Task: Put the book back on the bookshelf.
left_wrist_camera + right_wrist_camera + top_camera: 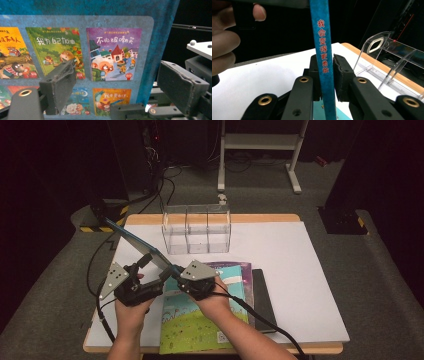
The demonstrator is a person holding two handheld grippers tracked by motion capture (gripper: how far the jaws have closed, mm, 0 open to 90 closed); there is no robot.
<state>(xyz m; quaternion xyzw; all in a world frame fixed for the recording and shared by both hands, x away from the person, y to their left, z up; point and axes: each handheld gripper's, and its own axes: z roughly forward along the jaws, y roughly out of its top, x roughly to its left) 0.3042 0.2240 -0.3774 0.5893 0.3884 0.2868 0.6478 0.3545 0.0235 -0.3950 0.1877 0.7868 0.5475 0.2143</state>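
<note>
Blue book (137, 244) lifted, tilted far-left above table (300, 270), pinched at spine by right gripper (176, 271); left gripper (150, 262) spread wide, gripping nothing. Clear organizer (196, 228) unfilled; slotting remains.

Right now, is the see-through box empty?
Empty: the clear organizer shows nothing inside its compartments, just bare dividers.
</note>
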